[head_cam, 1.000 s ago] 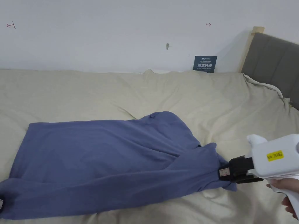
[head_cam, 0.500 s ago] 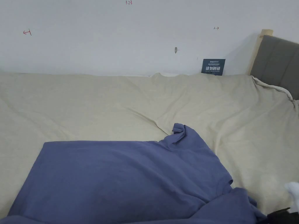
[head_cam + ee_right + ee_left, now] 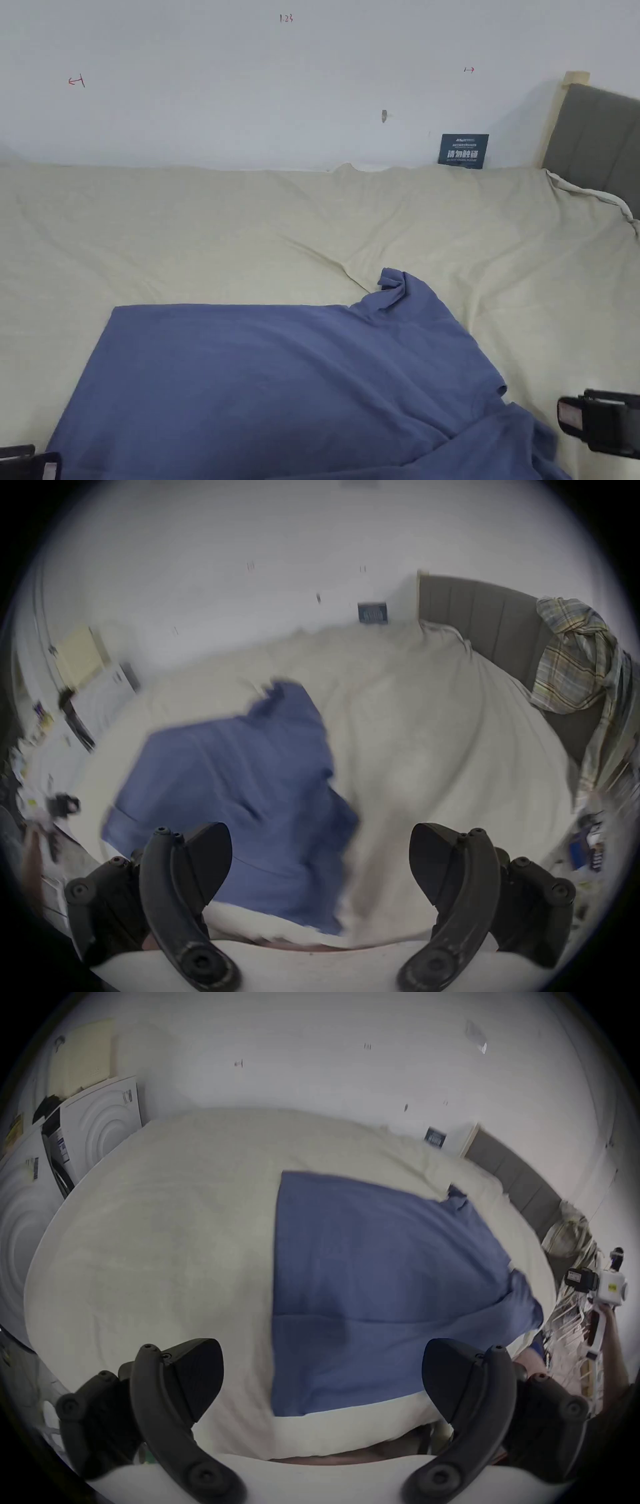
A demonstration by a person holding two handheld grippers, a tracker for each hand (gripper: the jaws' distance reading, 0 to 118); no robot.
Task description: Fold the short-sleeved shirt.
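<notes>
The blue short-sleeved cotton shirt (image 3: 281, 381) lies partly folded on the cream bedsheet (image 3: 250, 231). The left gripper (image 3: 322, 1380) and the right gripper (image 3: 320, 861) hang above the near edge, jaws spread apart, holding nothing.

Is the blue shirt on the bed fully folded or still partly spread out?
Partly folded: the blue shirt lies wide on the bed, one long edge doubled over, a sleeve bunched at its right end.
</notes>
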